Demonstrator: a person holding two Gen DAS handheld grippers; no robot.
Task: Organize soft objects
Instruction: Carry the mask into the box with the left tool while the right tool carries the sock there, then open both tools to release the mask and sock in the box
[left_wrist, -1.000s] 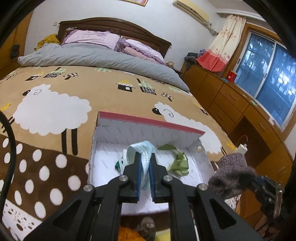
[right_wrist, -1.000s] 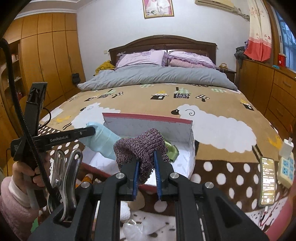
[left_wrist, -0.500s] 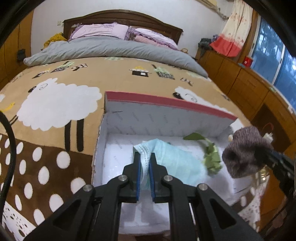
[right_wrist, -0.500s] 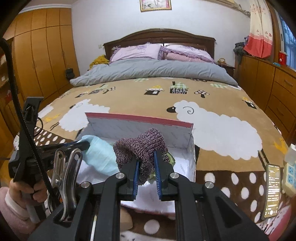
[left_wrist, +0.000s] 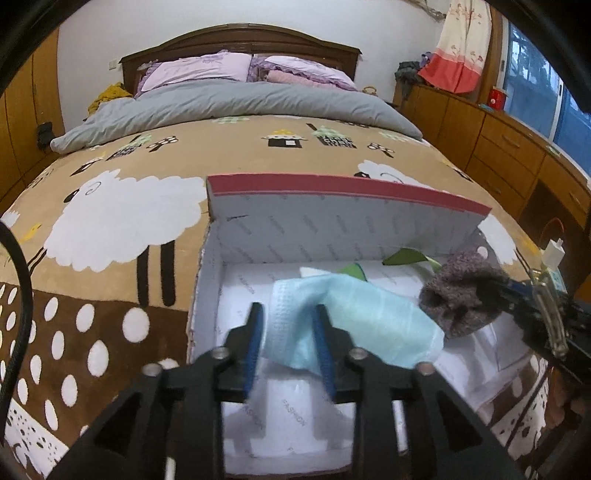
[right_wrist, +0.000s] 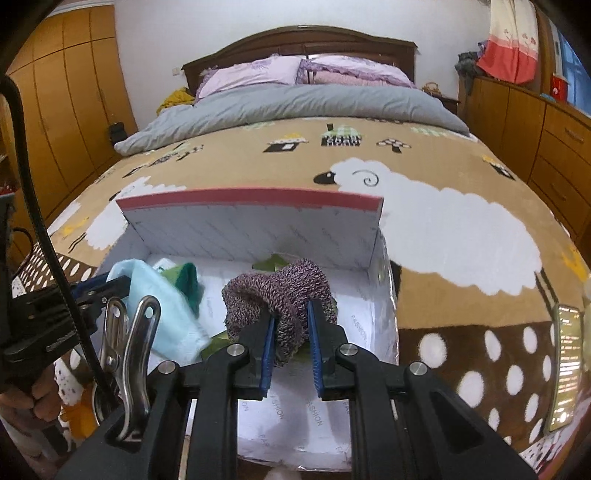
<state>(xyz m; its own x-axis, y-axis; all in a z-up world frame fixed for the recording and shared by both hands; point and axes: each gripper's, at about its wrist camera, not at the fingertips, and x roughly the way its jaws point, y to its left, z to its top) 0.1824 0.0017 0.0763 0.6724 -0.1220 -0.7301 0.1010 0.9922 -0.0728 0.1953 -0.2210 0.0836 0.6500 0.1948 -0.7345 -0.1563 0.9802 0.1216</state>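
1. Left gripper (left_wrist: 287, 325): jaws opening over the box (left_wrist: 332, 221), light-blue cloth (left_wrist: 354, 314) lying loose between them.
2. Right gripper (right_wrist: 291, 325): clenched on knitted sock (right_wrist: 280, 291), above the box's right side.

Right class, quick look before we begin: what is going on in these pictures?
A person is tidying soft items into an open box on a bed. The left gripper is opening, with the light blue cloth between its fingers, lying in the box. The right gripper grips a purple knitted sock above the box.
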